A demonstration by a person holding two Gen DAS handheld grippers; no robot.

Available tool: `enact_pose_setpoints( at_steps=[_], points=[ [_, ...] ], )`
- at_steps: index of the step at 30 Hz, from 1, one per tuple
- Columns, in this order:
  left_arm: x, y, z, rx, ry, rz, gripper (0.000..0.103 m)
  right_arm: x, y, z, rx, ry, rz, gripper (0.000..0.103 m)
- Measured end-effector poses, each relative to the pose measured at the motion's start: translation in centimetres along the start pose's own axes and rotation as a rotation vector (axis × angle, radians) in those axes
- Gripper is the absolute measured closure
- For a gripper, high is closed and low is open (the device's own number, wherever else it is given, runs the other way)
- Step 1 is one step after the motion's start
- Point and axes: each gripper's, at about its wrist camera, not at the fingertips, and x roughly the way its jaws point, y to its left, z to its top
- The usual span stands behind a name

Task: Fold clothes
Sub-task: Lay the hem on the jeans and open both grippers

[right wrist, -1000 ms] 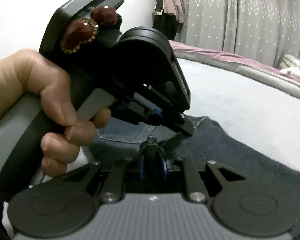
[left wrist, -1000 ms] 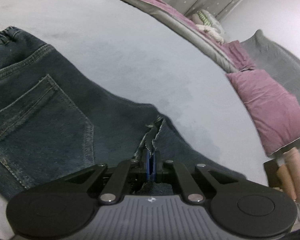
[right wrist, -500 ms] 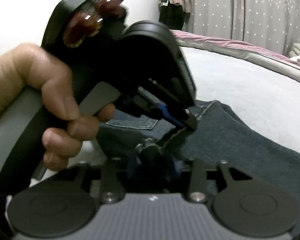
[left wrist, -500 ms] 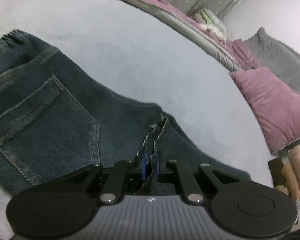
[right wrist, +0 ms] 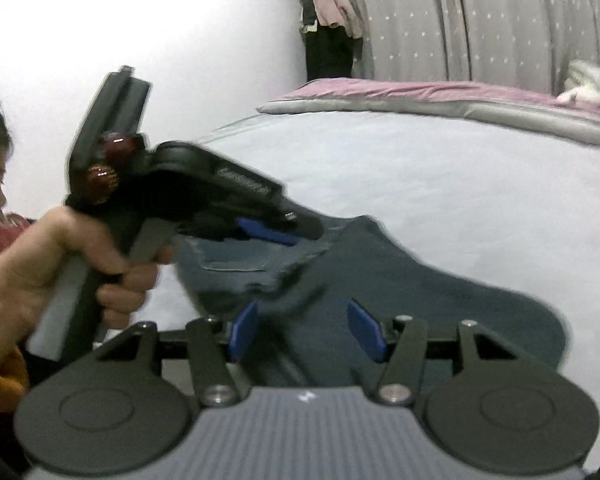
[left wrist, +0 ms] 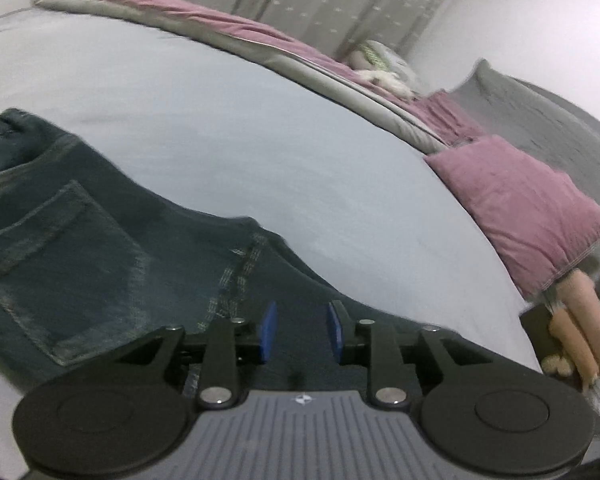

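On the bed [left wrist: 260, 152], toward its near edge, a pair of dark jeans [left wrist: 80, 256] lies flat with a back pocket [left wrist: 56, 276] facing up at the left and the waistband toward the far left. A frayed hem edge lies across the denim just right of the pocket, so a leg seems to be doubled back over the seat; in the right wrist view the cloth forms a rounded folded end [right wrist: 480, 312] at the right. By that, one fold looks laid, and a further fold to a compact bundle is probably left, though the blur hides how neatly the layers sit.

The left gripper [left wrist: 302, 332] hovers low over the denim with its blue pads parted and nothing between them. The right gripper [right wrist: 306, 330] is likewise spread wide and empty over the cloth, with the other gripper and the hand holding it [right wrist: 60, 264] close on its left.

Further right, a folded grey and pink quilt [left wrist: 300, 56] runs along the far edge and a pink pillow [left wrist: 532, 208] sits at the right corner. Nothing lies on the jeans.
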Motion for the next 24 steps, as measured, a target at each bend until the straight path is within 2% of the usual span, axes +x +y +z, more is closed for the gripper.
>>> enact_pose_setpoints(
  at_steps=[4, 9, 14, 17, 24],
  points=[
    [0.3, -1.3, -1.4, 0.092, 0.022, -0.007, 0.075, -1.0, -2.7, -0.7, -0.005, -0.005, -0.045, 0.051],
    [0.4, -1.6, -3.9, 0.205, 0.033, 0.050, 0.075, -0.7, -4.4, -3.0, -0.046, -0.053, -0.103, 0.054],
    [0.5, -1.4, -5.6, 0.300, 0.031, 0.085, 0.071, 0.9, -4.3, -5.9, -0.189, -0.052, -0.170, 0.056],
    [0.4, -1.5, -6.0, 0.326, 0.033, 0.093, 0.071, 2.1, -4.0, -7.2, -0.269, -0.020, -0.182, 0.056],
    [0.1, -2.2, -6.4, 0.364, 0.028, 0.118, 0.070, 3.7, -4.6, -8.0, -0.277, -0.010, -0.170, 0.056]
  ],
)
